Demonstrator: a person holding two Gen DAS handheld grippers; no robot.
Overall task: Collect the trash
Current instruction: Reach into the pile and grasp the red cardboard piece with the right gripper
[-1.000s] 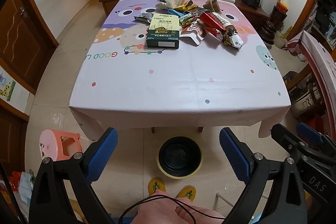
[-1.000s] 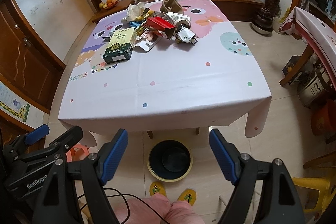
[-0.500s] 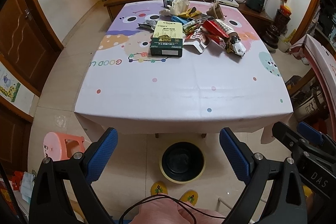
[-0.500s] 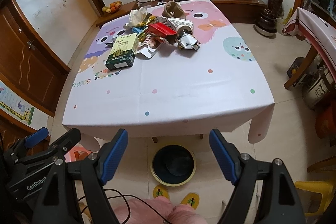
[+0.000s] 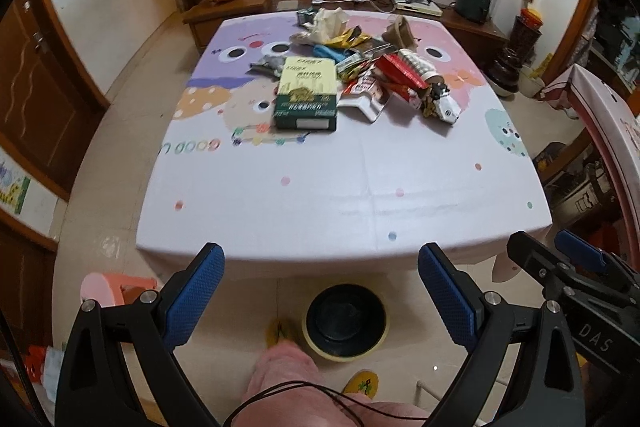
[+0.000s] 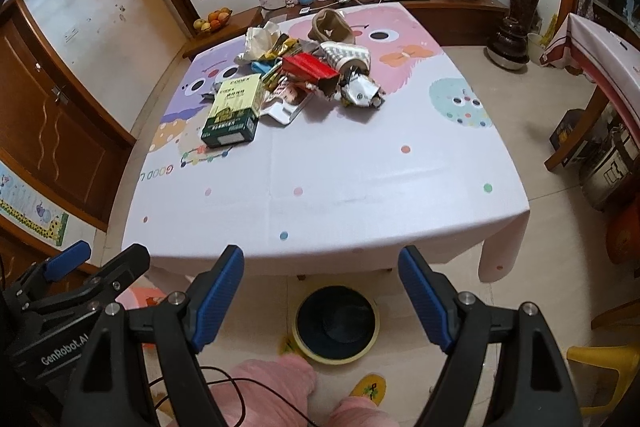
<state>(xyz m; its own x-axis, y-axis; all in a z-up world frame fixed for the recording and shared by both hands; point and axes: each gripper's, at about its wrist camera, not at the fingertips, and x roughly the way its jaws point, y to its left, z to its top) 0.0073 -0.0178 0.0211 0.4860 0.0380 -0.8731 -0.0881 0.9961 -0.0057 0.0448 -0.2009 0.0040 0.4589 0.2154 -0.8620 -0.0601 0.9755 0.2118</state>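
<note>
On table (image 5: 344, 187), green box (image 5: 306, 93) (CODEX), trash pile (image 6: 320, 67), left gripper (image 5: 320, 303) released, right gripper (image 6: 320, 297) released

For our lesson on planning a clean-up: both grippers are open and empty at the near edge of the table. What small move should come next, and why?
Probably reach the left gripper forward toward the green box, the nearest piece of the trash pile. Both it and the right gripper hold nothing, and the bin waits on the floor below the table edge.
</note>
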